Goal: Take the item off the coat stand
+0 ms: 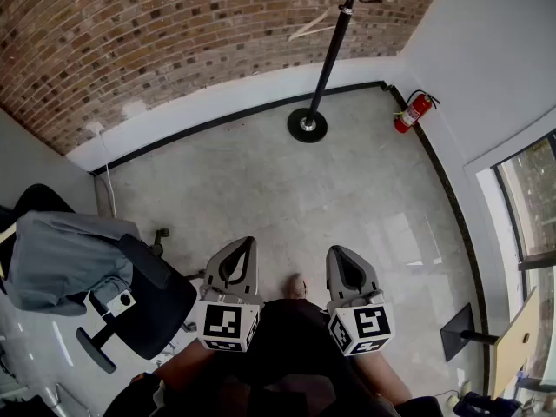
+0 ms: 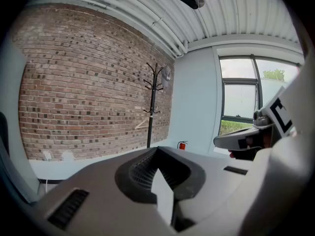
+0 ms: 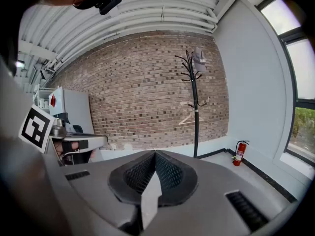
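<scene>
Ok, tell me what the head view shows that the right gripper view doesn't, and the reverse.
Only the head view: a grey jacket draped over a black chair, and the round base of the coat stand on the floor. Only the right gripper view: the stand's top hooks with a grey item hanging there, and the ribbed ceiling. Both: the stand's pole, the white hanger, the red fire extinguisher, the brick wall.

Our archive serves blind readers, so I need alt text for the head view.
The left gripper and right gripper, both shut and empty, are held side by side above the floor, far from the coat stand by the brick wall, where a white hanger hangs. A jacket-draped office chair stands left, a fire extinguisher right.
</scene>
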